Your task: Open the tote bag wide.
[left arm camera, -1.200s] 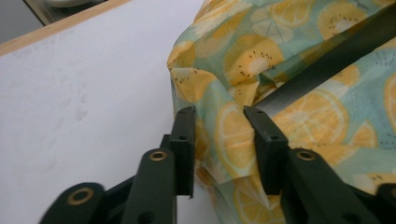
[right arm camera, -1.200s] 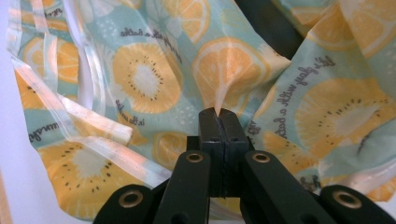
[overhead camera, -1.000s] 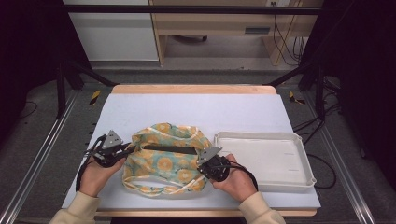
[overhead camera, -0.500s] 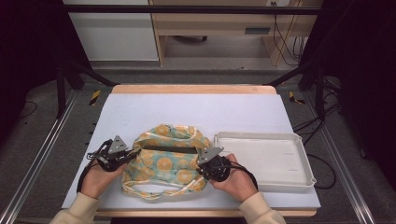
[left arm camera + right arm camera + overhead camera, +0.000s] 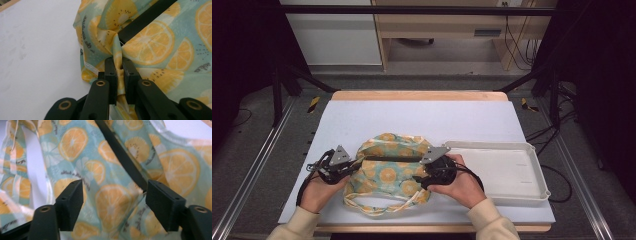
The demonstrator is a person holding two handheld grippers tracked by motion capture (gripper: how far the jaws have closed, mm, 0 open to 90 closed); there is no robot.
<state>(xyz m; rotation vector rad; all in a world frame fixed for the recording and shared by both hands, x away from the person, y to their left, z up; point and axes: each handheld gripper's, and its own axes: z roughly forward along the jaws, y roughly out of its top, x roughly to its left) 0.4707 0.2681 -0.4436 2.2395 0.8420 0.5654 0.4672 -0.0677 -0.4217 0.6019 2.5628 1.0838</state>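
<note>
Crosswise, bag lengthwise left-right

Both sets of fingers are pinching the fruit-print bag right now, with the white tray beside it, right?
Not quite: the right gripper stands open, fingers apart around the cloth, as the right gripper view shows. The left gripper does pinch the fruit-print bag, beside the white tray.

My left gripper: jaws nearly together, pinching fabric between the pads. My right gripper: jaws just opened wide, pads pressing nothing; both forearms low.
</note>
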